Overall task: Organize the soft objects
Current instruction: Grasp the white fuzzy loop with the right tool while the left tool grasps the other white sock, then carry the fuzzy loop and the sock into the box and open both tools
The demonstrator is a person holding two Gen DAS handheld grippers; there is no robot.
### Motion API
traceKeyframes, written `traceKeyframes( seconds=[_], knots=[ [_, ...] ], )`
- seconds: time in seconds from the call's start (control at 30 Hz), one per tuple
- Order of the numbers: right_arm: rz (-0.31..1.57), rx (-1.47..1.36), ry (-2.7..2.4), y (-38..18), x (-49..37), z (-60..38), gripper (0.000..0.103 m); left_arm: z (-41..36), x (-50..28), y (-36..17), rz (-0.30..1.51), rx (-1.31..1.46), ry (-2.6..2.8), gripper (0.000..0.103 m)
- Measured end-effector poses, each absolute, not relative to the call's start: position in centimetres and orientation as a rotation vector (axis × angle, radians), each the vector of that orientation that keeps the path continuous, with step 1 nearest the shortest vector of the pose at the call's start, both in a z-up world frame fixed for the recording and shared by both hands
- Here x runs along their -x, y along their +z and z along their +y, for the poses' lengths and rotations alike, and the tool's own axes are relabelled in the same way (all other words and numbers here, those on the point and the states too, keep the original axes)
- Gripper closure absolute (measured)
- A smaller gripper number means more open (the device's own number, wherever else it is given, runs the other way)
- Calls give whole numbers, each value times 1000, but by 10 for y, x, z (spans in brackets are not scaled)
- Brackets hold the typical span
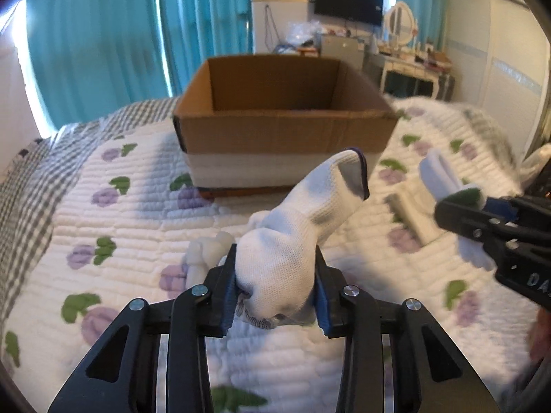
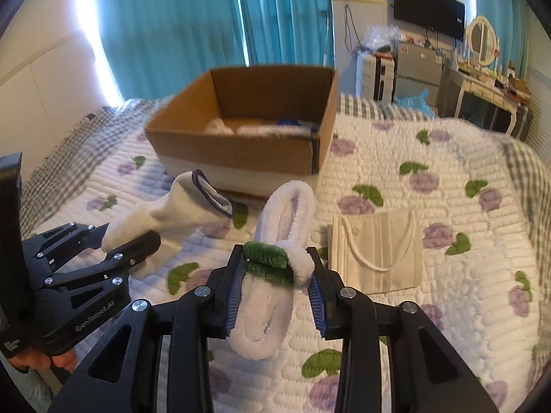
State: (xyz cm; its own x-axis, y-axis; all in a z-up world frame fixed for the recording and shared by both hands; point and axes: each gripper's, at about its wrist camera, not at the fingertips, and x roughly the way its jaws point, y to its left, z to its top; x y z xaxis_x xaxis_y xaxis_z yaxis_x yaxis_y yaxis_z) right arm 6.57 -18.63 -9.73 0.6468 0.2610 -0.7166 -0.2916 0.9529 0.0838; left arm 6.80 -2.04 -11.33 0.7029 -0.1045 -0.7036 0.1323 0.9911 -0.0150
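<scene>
Left claw pinching a white sock; right claw pinching fuzzy wire; box ahead.

White sock with dark-trimmed cuff, held off the quilt, cuff up toward cardboard box. Fluffy white chenille loop wrapped in green, raised too. Pale face mask flat on the bedspread. Soft items in box.
</scene>
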Motion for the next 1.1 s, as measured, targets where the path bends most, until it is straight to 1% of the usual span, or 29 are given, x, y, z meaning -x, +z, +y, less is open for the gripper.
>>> traceKeyframes(
  seconds=[0.33,0.43,0.6,0.87,1.1],
  knots=[
    [666,59,354,-20,-27,-184,69,-20,-33,-26,653,-49,-183,67],
    [635,72,369,-3,-26,-181,69,-12,-33,0,621,-60,-181,67],
    [581,93,401,27,-38,-174,69,-2,-43,28,577,-69,-149,67],
    [510,127,406,64,-92,-166,69,2,-95,48,520,-74,-123,67],
    [510,167,397,61,-160,-145,69,0,-159,42,520,-98,-95,66]
  ],
)
